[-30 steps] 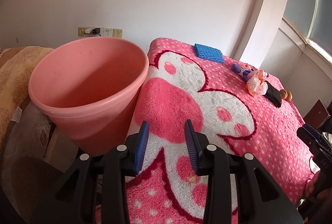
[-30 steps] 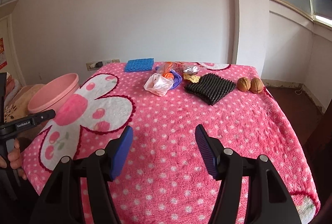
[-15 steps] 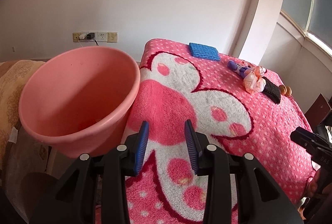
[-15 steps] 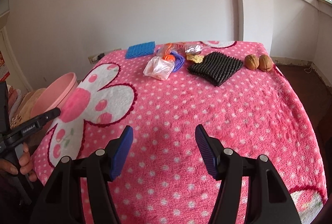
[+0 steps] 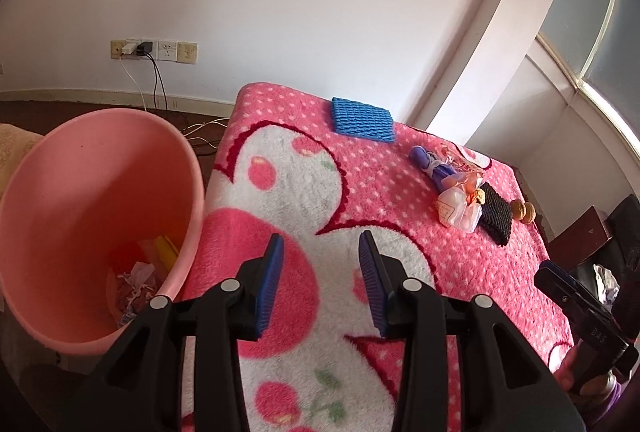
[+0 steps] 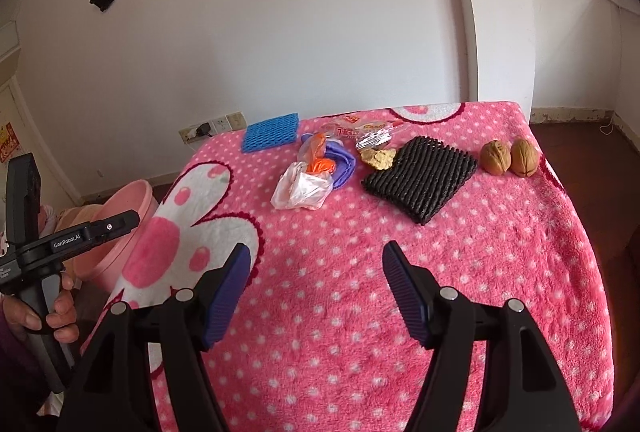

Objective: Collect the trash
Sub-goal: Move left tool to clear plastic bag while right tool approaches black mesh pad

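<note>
Trash lies in a loose cluster toward the far side of the table: a crumpled white-and-orange plastic bag (image 6: 302,188), a purple plastic wrapper (image 6: 343,162) touching it, a clear printed snack packet (image 6: 366,132) just behind, and a tan crumbly scrap (image 6: 378,158) against a black foam fruit net (image 6: 422,178). A blue foam net (image 6: 272,138) sits apart near the far edge, and two brown walnuts (image 6: 510,157) rest side by side beyond the black net.

Over the last second the left wrist view has lifted and tilted down, so the round pink plastic bin (image 5: 100,224) beside the table now shows its bottom, where paper scraps and a yellow piece already lie. The right wrist view has edged toward the cluster. That reads as the approach to another pick, with the bin ready just off the table's left edge.

Neither tool carries anything. The left gripper (image 5: 320,280) hovers over the near left part of the table with its blue pads apart, and the right gripper (image 6: 316,288) hangs spread wide, aimed at the cluster but well short of it.

Covering the table is a fluffy pink polka-dot blanket (image 6: 500,272) with a big white flower pattern. Behind stand plain white walls, a strip of wall sockets (image 5: 154,50) with cables, and windows at the right.
</note>
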